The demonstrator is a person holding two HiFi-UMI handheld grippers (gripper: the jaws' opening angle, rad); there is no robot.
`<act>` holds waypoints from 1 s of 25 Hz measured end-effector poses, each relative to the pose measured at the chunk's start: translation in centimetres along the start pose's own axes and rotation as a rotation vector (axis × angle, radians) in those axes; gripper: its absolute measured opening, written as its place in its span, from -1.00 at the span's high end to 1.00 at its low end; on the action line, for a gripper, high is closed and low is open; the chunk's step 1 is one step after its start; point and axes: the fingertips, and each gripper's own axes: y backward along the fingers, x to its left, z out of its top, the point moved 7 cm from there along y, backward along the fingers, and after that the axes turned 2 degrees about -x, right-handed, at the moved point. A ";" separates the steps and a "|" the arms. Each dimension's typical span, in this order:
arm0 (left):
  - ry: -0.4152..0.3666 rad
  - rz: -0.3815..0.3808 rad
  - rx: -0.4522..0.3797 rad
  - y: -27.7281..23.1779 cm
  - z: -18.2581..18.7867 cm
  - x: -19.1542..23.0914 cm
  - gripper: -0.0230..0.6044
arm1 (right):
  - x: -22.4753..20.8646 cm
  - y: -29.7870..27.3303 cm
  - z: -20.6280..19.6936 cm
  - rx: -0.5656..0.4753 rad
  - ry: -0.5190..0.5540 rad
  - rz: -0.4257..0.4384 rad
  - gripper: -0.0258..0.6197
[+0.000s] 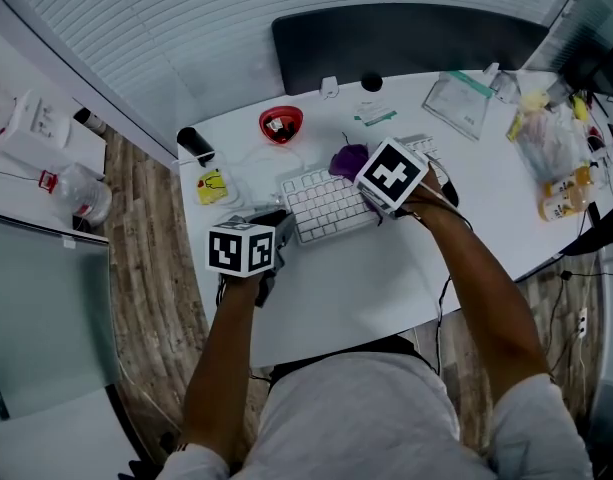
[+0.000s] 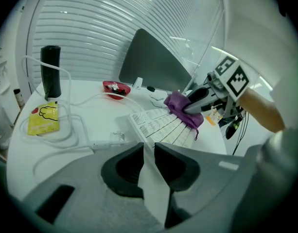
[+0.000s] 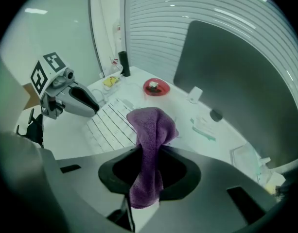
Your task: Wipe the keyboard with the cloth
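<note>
A white keyboard lies at an angle on the white table. My left gripper is at the keyboard's left end. In the left gripper view the jaws are closed on a white edge of the keyboard. My right gripper hangs over the keyboard's right end, shut on a purple cloth. In the right gripper view the cloth hangs bunched between the jaws above the keys. The left gripper view shows the cloth resting on the keyboard's far end.
A red bowl, a black cylinder, a yellow packet and a white cable sit behind the keyboard. A clear case and bagged items lie at the right. A dark chair back stands beyond the table.
</note>
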 end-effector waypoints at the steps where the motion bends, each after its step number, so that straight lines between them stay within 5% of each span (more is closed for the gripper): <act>1: 0.002 0.002 0.002 0.0 -0.1 0.0 0.66 | -1.1 0.2 -0.9 0.005 -0.023 -0.009 0.64; 14: -0.002 0.007 0.017 -0.2 0.1 -0.1 0.67 | -10.9 3.4 -10.5 0.044 -0.278 -0.112 0.64; 19: -0.011 0.007 0.017 -0.2 0.1 -0.2 0.69 | -7.3 5.0 -8.5 -0.045 -0.250 -0.072 0.64; 25: -0.016 0.002 0.012 -0.1 0.1 -0.2 0.70 | 2.1 4.2 -2.3 -0.181 -0.181 0.092 0.64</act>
